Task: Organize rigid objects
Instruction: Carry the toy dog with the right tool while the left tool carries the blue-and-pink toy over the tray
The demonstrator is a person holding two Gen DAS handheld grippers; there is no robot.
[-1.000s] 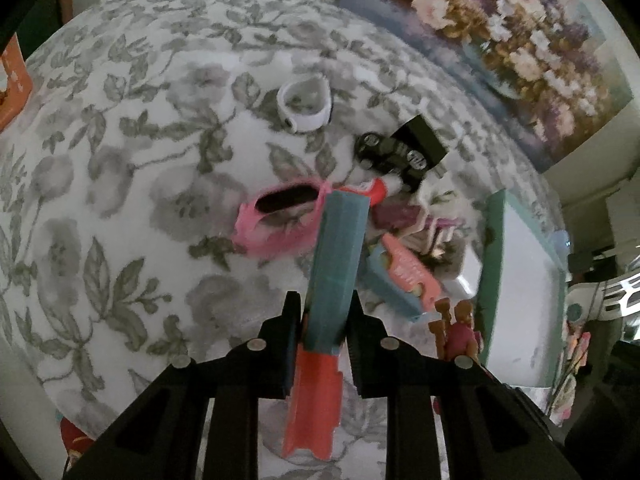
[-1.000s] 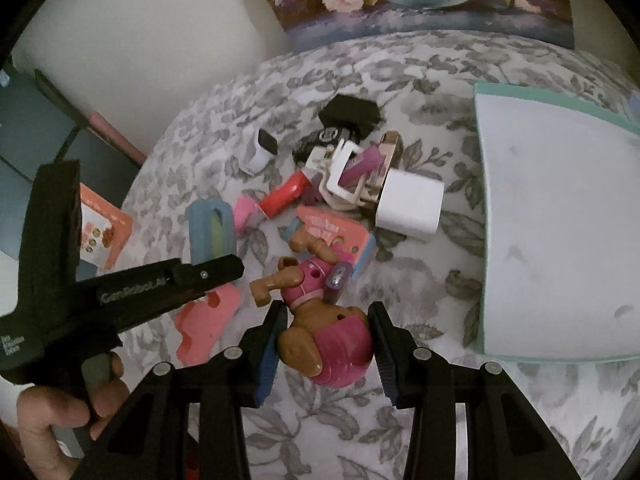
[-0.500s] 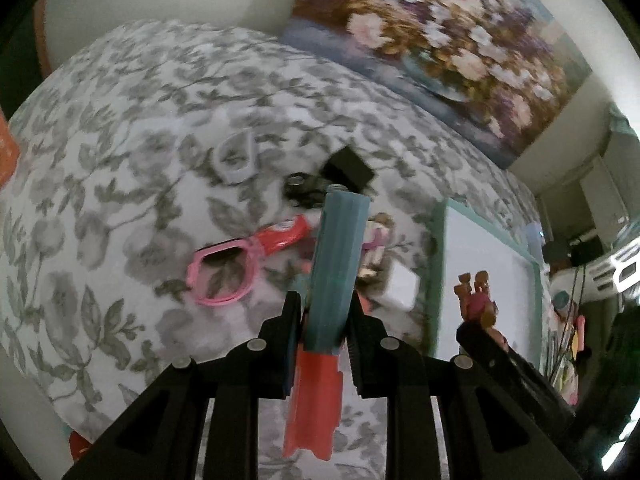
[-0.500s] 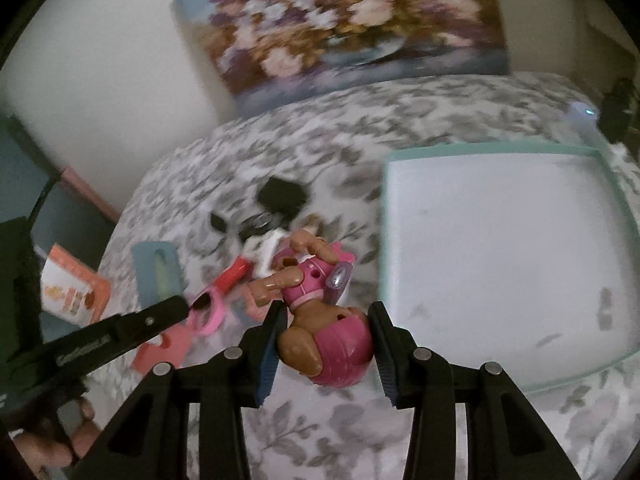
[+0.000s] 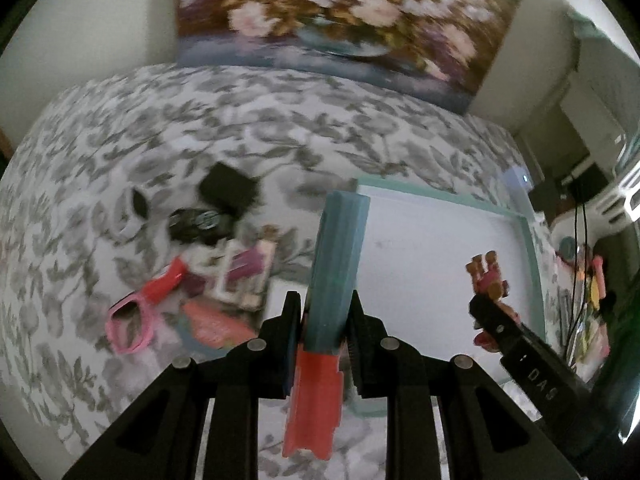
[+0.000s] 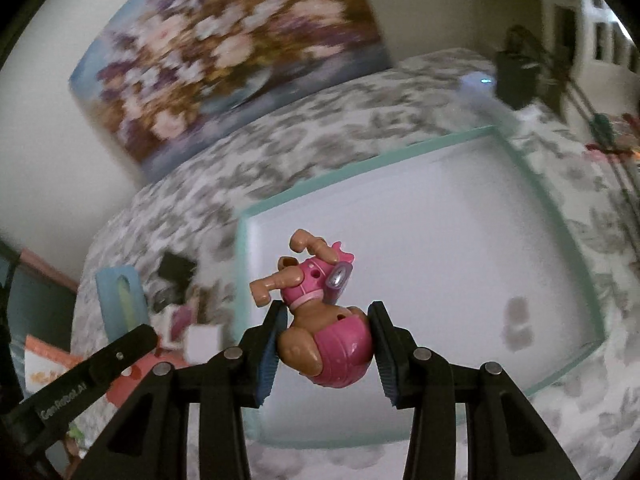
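My left gripper (image 5: 323, 320) is shut on a teal and red toy blaster (image 5: 334, 264), held up near the left edge of a white tray with a teal rim (image 5: 532, 248). My right gripper (image 6: 327, 332) is shut on a pink and brown toy dog figure (image 6: 320, 320), hanging over the same tray (image 6: 556, 216). That dog (image 5: 486, 276) and the right gripper also show at the right of the left wrist view. The blaster (image 6: 120, 296) appears at the left of the right wrist view.
On the floral bedspread (image 5: 240, 120) left of the tray lie pink toy glasses (image 5: 132, 320), a black toy car (image 5: 196, 222), a black box (image 5: 226, 190), a white ring-shaped piece (image 5: 128, 216) and a pink card pack (image 5: 244, 280). A flower painting (image 5: 340, 20) leans on the wall.
Both grippers have swung to the right with their toys, away from the pile and toward the tray. The dog now hangs above the tray; the blaster reaches its left edge.
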